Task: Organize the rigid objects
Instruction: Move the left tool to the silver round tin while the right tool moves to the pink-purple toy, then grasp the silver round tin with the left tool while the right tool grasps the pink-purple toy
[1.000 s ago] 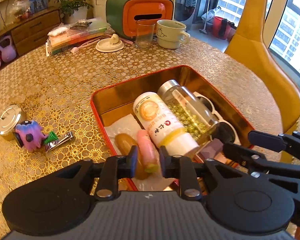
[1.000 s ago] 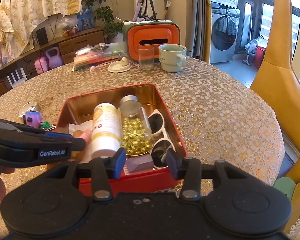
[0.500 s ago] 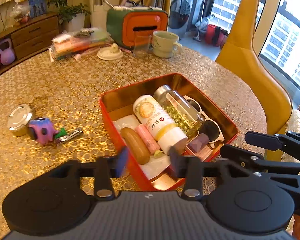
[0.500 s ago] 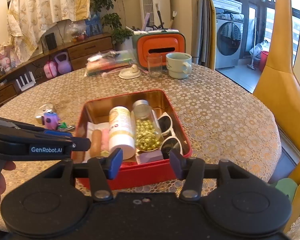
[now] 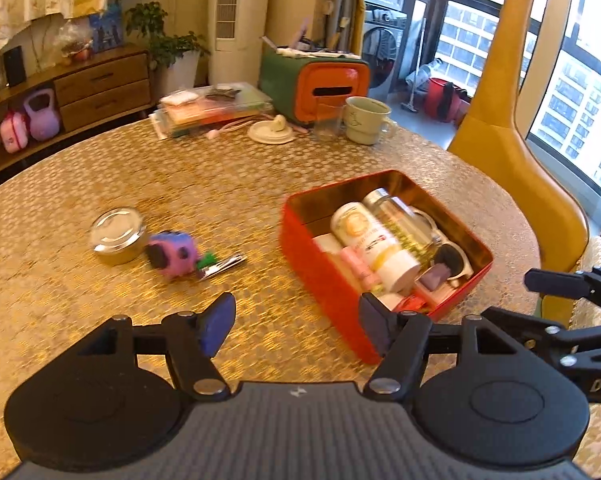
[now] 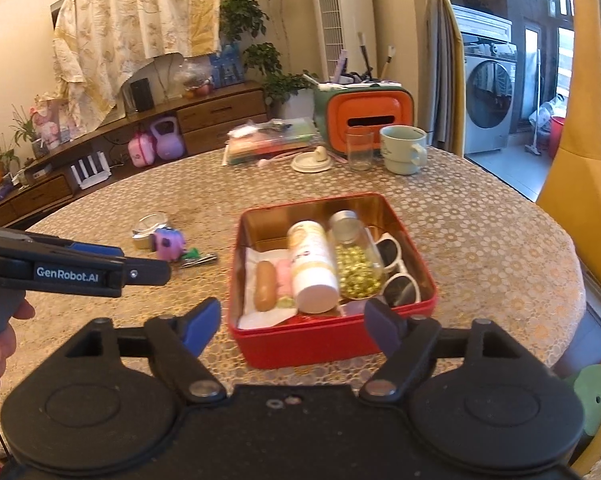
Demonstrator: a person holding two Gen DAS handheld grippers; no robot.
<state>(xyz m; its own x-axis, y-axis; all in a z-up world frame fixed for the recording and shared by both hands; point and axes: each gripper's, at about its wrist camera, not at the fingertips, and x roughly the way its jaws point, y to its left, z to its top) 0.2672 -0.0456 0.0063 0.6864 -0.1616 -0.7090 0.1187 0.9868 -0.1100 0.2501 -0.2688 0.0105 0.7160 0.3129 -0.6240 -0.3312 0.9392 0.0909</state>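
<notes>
Both grippers are hovering near the red tin (image 6: 332, 344) on the table (image 6: 480, 240). Left gripper (image 5: 296, 320) jaws opening, nothing between them. Right gripper (image 6: 292, 324) jaws opening wide, gripping nothing. Bottles (image 6: 314, 264), sunglasses (image 6: 400, 276) lying inside tin; purple toy (image 5: 172, 254), jar (image 5: 118, 234) sitting out left.

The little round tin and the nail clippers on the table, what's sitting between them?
A purple cube toy sits between the tin and the clippers, in the left wrist view.

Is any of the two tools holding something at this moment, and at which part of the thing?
Nothing is held. The left tool and the right tool both have their jaws opening, with nothing between them, in front of the red tin.
</notes>
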